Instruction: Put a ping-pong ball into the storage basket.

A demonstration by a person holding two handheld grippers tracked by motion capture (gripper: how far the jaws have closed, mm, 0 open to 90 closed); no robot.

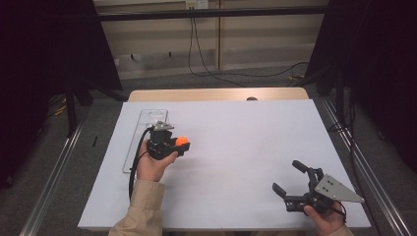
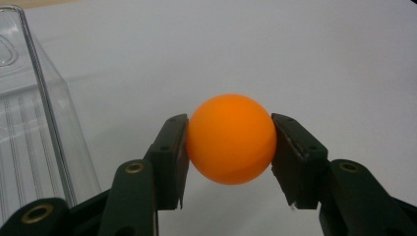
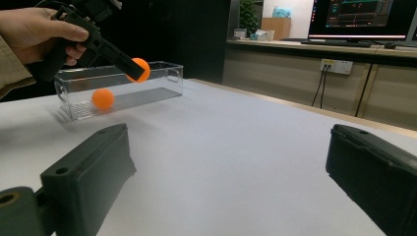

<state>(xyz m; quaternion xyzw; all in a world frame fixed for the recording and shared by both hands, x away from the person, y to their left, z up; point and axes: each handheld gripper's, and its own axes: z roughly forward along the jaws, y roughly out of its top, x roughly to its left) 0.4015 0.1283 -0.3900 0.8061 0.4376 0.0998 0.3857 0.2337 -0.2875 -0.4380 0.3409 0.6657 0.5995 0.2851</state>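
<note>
A: While the left gripper (image 2: 229, 147) clamps its jaws on the orange ball (image 2: 230, 138) just right of the clear bin (image 1: 142, 132), right?

B: Right gripper (image 1: 287, 178) near right over the counter (image 1: 246, 147), jaws apart. Second ball (image 3: 103, 98) in bin.

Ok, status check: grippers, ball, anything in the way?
Left gripper shut on orange ball, held beside clear box. Right gripper open, empty, near table's right front. Second ball in the box. Path unobstructed.
</note>
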